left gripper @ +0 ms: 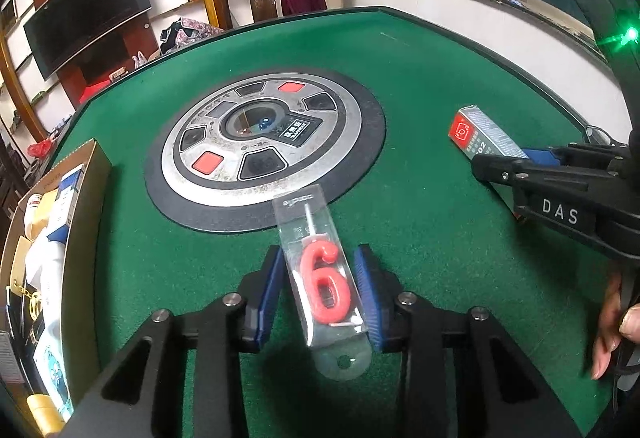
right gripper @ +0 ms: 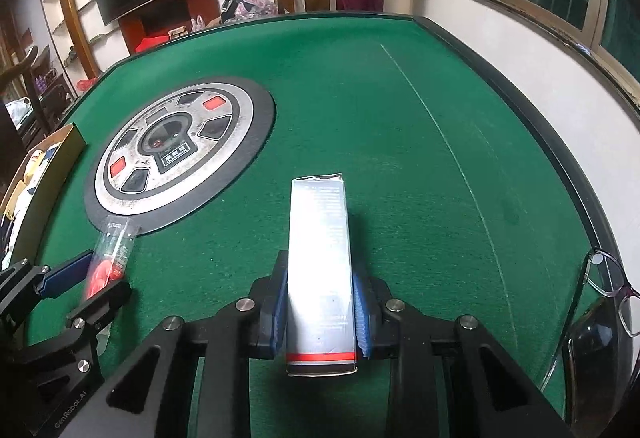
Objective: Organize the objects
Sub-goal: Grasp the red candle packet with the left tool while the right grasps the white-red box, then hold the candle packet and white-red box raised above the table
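Clear slippery plastic sleeves the candle pack (left gripper: 320, 278); my left gripper (left gripper: 320, 294) pinches its middle near the table's (left gripper: 440, 78) front edge, while my right gripper (right gripper: 320, 310) clamps the light, crushable silver box (right gripper: 320, 258) mid-length.

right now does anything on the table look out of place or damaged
A pair of thin-framed eyeglasses lies at the right edge of the green felt table, away from the cardboard box. The silver rectangular carton has a ragged, torn-looking far end.

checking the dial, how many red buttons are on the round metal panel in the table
2: one red button at the far side of the round silver metal panel, the other red button at its near left.
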The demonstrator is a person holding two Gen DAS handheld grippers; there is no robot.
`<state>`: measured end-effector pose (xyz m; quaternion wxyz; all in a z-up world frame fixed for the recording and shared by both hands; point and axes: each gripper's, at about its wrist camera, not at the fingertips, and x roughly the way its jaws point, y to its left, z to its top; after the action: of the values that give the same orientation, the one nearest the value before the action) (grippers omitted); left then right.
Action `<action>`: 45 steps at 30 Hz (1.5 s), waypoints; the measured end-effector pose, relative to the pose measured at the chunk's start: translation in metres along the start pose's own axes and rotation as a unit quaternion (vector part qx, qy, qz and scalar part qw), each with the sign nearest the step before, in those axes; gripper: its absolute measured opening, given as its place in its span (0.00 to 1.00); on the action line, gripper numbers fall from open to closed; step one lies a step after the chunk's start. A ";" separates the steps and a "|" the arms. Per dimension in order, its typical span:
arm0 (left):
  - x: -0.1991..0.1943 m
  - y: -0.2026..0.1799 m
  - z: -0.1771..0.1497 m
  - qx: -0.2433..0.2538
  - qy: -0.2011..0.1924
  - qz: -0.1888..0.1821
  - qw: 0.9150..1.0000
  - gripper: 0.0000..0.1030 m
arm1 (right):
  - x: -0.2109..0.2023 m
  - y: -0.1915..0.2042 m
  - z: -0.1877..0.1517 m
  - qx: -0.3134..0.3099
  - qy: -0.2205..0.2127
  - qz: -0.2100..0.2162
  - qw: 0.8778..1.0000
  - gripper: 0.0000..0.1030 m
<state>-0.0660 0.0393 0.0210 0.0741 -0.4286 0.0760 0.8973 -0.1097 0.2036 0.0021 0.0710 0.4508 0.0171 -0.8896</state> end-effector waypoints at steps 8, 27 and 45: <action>0.000 -0.002 -0.001 0.004 -0.003 0.008 1.000 0.26 | -0.001 0.001 0.000 0.001 0.000 0.007 1.000 0.29; -0.004 -0.009 -0.001 0.016 -0.017 0.027 0.999 0.26 | -0.004 0.004 0.001 0.000 -0.009 0.019 1.000 0.29; -0.008 -0.012 -0.001 0.019 -0.023 0.029 0.999 0.26 | -0.006 0.007 0.000 -0.004 -0.015 0.024 1.000 0.29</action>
<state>-0.0578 0.0498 0.0256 0.0582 -0.4038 0.1035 0.9071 -0.1050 0.1977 0.0074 0.0944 0.4373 0.0088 -0.8943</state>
